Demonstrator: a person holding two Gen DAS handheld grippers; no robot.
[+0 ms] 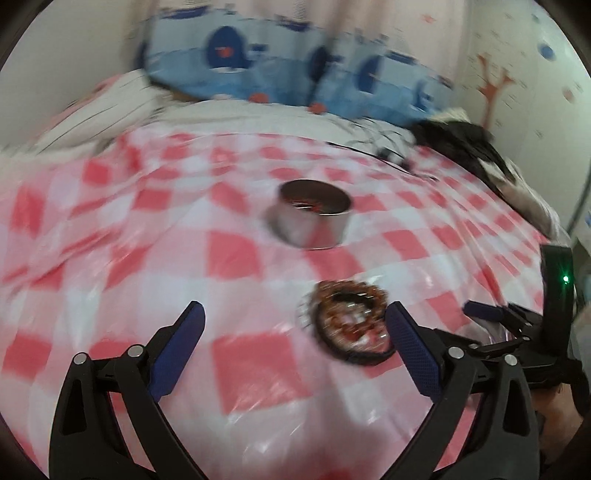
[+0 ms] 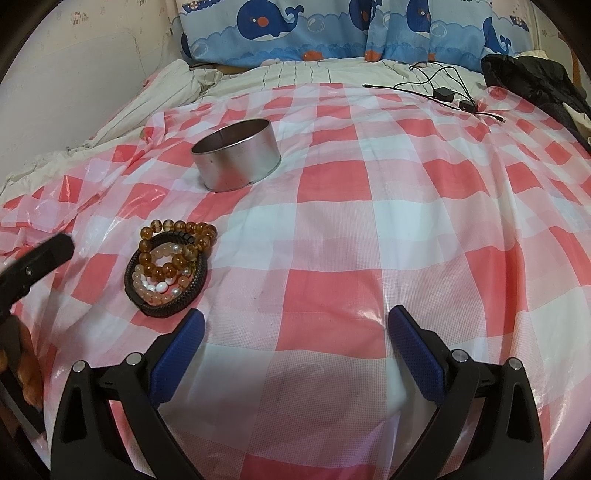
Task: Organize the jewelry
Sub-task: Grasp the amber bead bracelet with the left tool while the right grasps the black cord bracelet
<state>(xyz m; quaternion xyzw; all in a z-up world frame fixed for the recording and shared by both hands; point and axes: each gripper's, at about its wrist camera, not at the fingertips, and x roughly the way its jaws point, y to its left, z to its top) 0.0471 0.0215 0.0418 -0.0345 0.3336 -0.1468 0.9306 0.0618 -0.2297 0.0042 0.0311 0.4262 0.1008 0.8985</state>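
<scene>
A pile of bracelets (image 2: pixel 170 267) lies on the red-and-white checked cloth: amber beads, pale pink and white beads, and a black braided band. It also shows blurred in the left wrist view (image 1: pixel 351 325), just ahead of my left gripper's right finger. A round metal tin (image 2: pixel 236 158) stands behind it, open at the top; in the left wrist view the tin (image 1: pixel 312 218) has something reddish inside. My left gripper (image 1: pixel 295 325) is open and empty. My right gripper (image 2: pixel 295 332) is open and empty, to the right of the pile.
Whale-print blue pillows (image 2: pixel 332 29) lie at the back. Black cables and a charger (image 2: pixel 443 92) and a dark garment (image 2: pixel 535 85) sit at the back right. A wall (image 2: pixel 74 74) runs along the left. The left gripper's body (image 2: pixel 33 266) enters the right wrist view at left.
</scene>
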